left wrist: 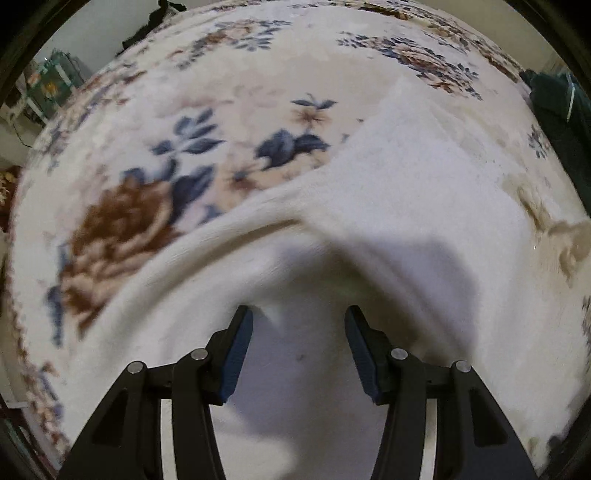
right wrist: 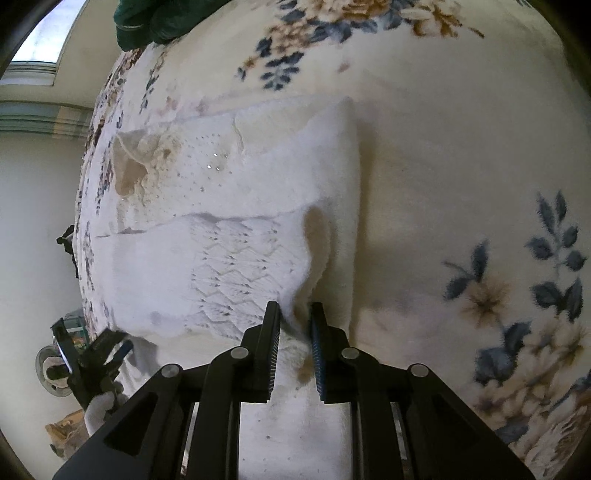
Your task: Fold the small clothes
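White knit garment (right wrist: 229, 229) lies spread on floral blanket (right wrist: 461, 155), partly folded, lace-pattern panel uppermost, collar end toward far left in right wrist view. Right hand-held gripper (right wrist: 295, 314) narrow, fingers pinching garment's near edge fold. Left hand-held gripper (left wrist: 299, 314) wide apart, fingers (left wrist: 240, 339) over white fabric (left wrist: 388, 206), nothing clamped between; picture blurred. Dark green cloth (right wrist: 147, 18) at blanket's far edge. Left gripper also visible low left in right wrist view.

sweater (right wrist: 229, 229) on blanket (right wrist: 461, 155) | dark cloth (right wrist: 147, 18) behind
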Demonstrator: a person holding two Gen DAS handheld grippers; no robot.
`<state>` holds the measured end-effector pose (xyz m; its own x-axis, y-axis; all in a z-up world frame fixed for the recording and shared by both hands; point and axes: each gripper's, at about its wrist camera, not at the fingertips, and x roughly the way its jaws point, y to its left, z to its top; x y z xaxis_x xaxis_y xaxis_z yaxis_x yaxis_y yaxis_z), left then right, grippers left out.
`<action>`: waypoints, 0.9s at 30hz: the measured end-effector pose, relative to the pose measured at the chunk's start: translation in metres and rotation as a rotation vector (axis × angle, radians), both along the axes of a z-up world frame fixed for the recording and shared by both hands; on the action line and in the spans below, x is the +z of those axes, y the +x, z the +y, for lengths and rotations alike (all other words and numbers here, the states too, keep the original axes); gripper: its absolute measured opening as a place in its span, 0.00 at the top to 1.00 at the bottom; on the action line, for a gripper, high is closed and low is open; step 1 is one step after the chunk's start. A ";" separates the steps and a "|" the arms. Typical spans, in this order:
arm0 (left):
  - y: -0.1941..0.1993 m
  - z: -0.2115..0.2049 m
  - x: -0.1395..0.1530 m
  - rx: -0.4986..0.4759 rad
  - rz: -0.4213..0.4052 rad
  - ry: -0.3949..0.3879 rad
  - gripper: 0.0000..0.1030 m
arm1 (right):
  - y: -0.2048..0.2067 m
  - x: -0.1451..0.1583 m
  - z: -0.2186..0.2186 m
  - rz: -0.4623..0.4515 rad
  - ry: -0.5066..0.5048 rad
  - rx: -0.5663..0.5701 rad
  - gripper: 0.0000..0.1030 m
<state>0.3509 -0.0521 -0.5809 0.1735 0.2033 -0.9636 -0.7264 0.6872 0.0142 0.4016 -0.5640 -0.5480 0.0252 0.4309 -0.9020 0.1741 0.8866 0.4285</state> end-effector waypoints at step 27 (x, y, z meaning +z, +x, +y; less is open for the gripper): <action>-0.174 -0.325 -0.034 -0.803 0.263 -0.281 0.52 | 0.011 0.041 -0.132 0.103 0.002 0.057 0.50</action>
